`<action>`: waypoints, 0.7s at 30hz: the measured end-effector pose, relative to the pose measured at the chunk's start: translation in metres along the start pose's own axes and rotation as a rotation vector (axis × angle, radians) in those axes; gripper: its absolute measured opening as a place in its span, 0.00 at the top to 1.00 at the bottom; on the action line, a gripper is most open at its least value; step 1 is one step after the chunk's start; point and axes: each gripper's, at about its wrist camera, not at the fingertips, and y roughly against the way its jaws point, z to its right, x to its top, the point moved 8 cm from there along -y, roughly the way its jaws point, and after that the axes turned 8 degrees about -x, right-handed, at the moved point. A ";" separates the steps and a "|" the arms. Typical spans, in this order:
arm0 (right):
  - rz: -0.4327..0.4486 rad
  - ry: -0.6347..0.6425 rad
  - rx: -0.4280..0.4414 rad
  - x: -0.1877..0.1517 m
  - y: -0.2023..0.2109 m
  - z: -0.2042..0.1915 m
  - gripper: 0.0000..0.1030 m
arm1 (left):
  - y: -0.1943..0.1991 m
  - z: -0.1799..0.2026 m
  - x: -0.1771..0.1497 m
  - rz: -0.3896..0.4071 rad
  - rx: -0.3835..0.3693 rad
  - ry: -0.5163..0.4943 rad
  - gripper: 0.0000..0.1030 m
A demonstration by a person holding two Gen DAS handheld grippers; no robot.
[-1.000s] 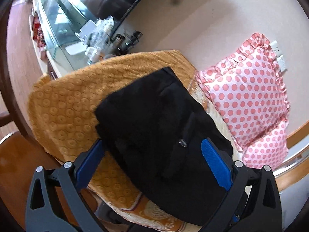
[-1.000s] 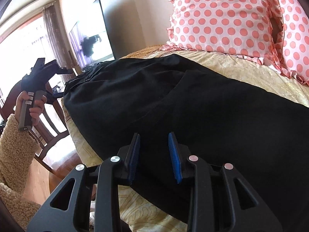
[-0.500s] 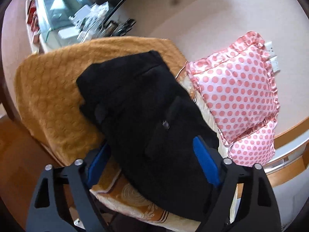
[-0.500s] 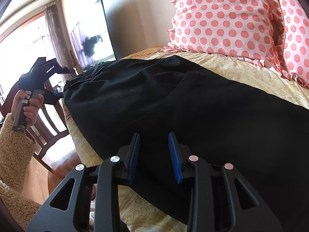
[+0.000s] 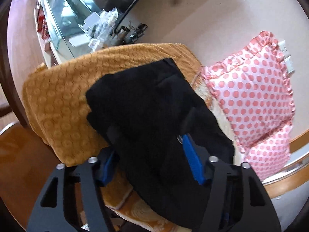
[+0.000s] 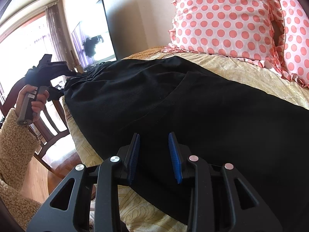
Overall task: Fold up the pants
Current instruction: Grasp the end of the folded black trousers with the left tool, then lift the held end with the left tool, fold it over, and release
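Note:
Black pants (image 5: 154, 116) lie along the bed; they also fill the right wrist view (image 6: 183, 104). My left gripper (image 5: 148, 158) is open at the waist end, one blue pad (image 5: 191, 160) over the fabric and the other at the pants' edge by the bed side. Whether the pads touch the cloth is unclear. My right gripper (image 6: 154, 152) is open with a narrow gap, low over the pants near the bed's near edge, holding nothing. The left gripper shows in the right wrist view (image 6: 48, 67), held by a hand at the far end.
An orange patterned blanket (image 5: 63, 96) covers the bed's far part. Pink polka-dot pillows (image 5: 255, 100) lean on the wall, also seen from the right (image 6: 222, 17). A TV (image 6: 94, 40), a glass cabinet (image 5: 63, 21) and a wooden chair (image 6: 50, 123) stand beside the bed.
My left gripper has dropped and moved in onto the waist end of the pants, its fingers now straddling the fabric. My right gripper has barely moved.

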 end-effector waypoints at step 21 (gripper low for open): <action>0.176 -0.193 -0.066 -0.005 0.072 0.081 0.54 | 0.022 0.112 -0.001 0.143 0.190 -0.431 0.92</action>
